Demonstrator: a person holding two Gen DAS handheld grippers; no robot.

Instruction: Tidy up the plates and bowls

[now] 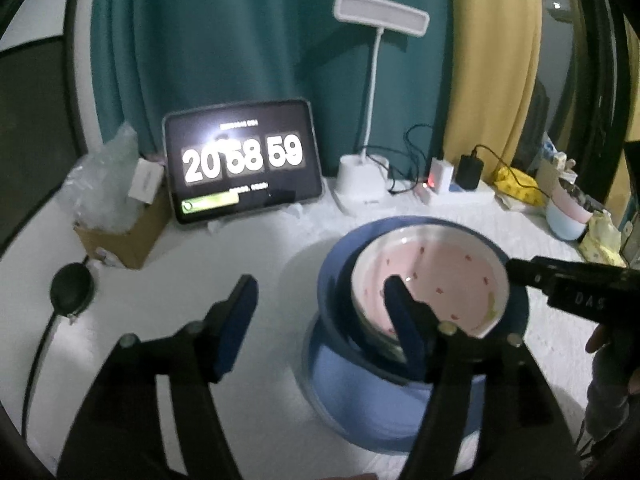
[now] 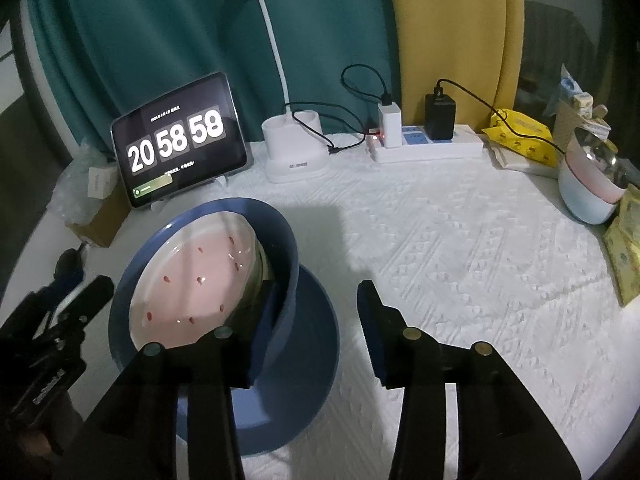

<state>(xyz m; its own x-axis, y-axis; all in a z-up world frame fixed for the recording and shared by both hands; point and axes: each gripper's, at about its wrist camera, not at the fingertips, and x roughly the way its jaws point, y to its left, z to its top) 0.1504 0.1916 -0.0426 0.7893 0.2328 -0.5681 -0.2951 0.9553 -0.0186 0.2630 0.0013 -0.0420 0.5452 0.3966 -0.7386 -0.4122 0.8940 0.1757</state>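
Observation:
A pink bowl (image 1: 436, 280) with red specks sits nested in a dark blue bowl (image 1: 332, 276), which stands on a blue plate (image 1: 360, 400) on the white cloth. My left gripper (image 1: 320, 284) is open and straddles the stack's left rim, one finger over the pink bowl and the other over the cloth. In the right wrist view, my right gripper (image 2: 320, 286) is open across the blue bowl's (image 2: 286, 264) right wall. Its left finger is inside beside the pink bowl (image 2: 200, 276), its right finger outside above the plate (image 2: 320, 320). No pad visibly presses.
Along the back stand a tablet clock (image 2: 178, 140), a white desk lamp (image 2: 296, 152) and a power strip (image 2: 428, 144) with chargers and cables. A cardboard box (image 1: 120, 236) sits at the left. A pink and pale blue bowl (image 2: 588, 188) and yellow packets (image 2: 520, 136) lie at the right.

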